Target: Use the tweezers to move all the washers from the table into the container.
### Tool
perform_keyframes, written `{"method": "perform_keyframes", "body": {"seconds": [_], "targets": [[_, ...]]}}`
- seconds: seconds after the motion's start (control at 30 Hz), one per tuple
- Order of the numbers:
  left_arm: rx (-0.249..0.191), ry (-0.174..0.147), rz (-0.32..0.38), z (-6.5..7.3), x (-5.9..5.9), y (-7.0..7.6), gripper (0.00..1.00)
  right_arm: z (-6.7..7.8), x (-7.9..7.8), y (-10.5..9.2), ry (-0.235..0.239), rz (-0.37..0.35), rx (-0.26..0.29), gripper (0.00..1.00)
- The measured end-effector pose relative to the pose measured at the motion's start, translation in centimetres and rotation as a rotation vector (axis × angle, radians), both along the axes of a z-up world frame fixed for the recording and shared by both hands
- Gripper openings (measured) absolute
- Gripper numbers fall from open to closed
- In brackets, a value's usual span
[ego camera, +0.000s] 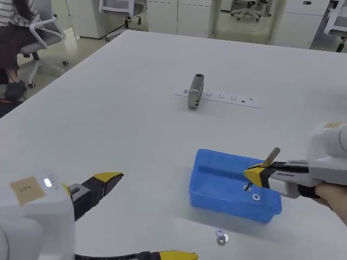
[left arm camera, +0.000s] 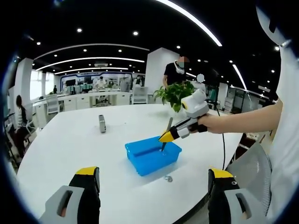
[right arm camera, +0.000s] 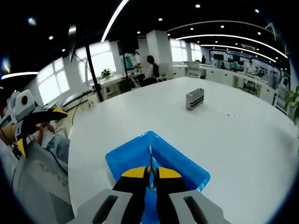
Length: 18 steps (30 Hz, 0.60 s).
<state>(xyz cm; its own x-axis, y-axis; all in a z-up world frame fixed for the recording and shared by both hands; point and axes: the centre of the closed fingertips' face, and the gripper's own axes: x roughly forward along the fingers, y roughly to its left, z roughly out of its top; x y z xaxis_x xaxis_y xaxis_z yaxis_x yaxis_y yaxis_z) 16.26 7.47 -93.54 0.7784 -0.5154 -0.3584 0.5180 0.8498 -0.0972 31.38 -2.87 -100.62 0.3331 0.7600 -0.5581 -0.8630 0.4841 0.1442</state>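
there, right tongs (ego camera: 254,174) (tweezers (right arm camera: 150,158) in grip) low over the container (ego camera: 222,201)

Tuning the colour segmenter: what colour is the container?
The container is bright blue, plain with no pattern. The head view shows it best.

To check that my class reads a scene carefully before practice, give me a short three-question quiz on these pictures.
1. True or false: the left tool is shut on the tweezers.
2. The container is: A red, B blue, C green.
3. Where does a washer lie outside the container?
Key: 1 false, it is open, and the right tool holds the tweezers; 2 B; 3 on the table, just beside the container.
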Motion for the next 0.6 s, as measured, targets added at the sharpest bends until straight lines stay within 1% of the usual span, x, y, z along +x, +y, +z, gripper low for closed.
{"method": "perform_keyframes", "body": {"seconds": [0.07,0.27,0.43,0.6], "targets": [[0.003,0.000,0.000,0.0,0.0,0.0,0.99,-0.4,0.1,0.0,0.008,0.002,-0.011,0.03],[0.000,0.004,0.002,-0.1,0.0,0.1,0.99,-1.4,0.6,-0.1,0.012,0.009,-0.045,0.04],[0.001,0.004,0.006,-0.1,0.0,0.2,0.99,-1.9,1.0,0.0,0.018,0.017,-0.060,0.04],[0.002,0.004,0.004,-0.1,0.0,0.2,0.98,-2.5,1.2,0.2,0.033,0.019,-0.070,0.04]]}}
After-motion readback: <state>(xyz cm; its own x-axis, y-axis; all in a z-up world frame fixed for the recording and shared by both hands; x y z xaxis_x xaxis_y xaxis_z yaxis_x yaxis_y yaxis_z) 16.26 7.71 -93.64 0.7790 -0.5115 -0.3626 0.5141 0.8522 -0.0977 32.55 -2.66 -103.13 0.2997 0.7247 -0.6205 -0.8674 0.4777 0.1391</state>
